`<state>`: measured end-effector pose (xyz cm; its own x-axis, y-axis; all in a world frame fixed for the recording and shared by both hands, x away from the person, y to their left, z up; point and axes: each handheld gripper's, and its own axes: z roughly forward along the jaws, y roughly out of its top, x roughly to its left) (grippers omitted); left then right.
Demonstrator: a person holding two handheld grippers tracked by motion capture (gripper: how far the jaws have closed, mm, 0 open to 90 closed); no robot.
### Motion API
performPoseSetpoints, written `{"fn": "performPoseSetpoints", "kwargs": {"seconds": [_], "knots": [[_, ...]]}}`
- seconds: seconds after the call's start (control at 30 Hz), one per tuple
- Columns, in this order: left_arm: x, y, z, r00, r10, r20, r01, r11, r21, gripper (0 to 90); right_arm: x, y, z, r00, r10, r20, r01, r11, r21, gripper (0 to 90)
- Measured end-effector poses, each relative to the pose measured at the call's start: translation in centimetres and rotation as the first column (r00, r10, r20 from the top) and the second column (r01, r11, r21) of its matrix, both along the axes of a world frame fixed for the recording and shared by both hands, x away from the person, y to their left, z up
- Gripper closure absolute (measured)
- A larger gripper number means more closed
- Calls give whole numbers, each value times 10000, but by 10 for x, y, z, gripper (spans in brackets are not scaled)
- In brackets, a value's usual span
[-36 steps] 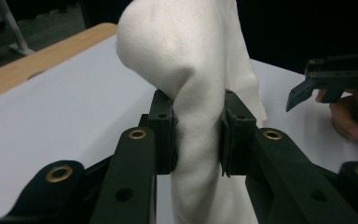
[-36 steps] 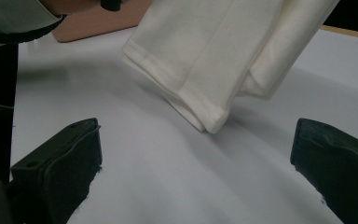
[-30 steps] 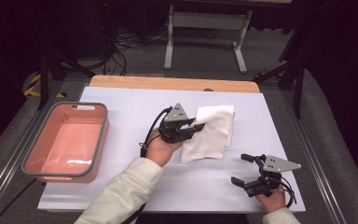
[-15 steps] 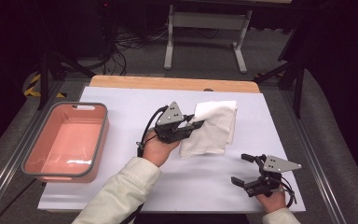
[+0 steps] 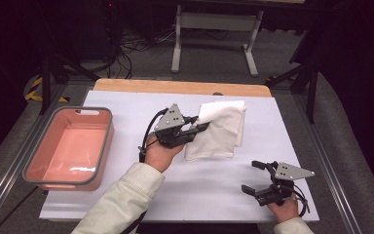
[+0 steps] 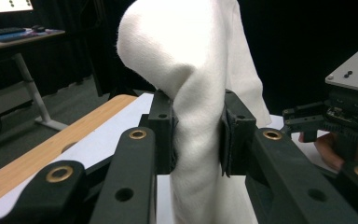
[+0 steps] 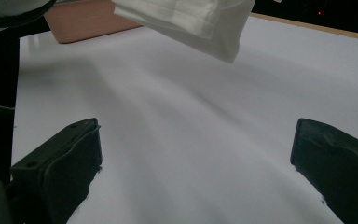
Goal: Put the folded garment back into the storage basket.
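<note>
Currently, the white cloth [image 5: 219,129] is being pinched at 1 edge by the left gripper [image 5: 200,127], its jaws pressed onto a bunched fold [image 6: 196,140], and that edge is being held above the white table [image 5: 126,102] while the rest is hanging down to the surface. The right gripper [image 5: 255,176] is being kept spread and empty near the front edge. Judging by this, the pickup is done; moving it, perhaps to the pink bin [image 5: 68,146], is being left.
</note>
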<state>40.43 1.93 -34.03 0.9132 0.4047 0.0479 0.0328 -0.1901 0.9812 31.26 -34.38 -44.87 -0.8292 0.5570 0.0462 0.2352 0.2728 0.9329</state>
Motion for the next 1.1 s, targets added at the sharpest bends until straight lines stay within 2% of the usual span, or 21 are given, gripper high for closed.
{"fn": "performPoseSetpoints", "kwargs": {"seconds": [0.23, 0.6, 1.1], "knots": [[-3, 16, 10, 9993, 18, 361, -26, 9997, 222, 709, 0, 0, 0, 10000, -4, -4, 4, 10000, -16, 25], [-7, 48, 26, 9959, 359, 824, -396, 9983, 434, 709, 0, 0, 0, 10000, -25, 7, 25, 10000, -26, 25], [-16, 79, 39, 9900, 742, 1198, -829, 9941, 694, 708, 0, 0, 0, 10000, -36, -8, 36, 10000, -42, 25]]}}
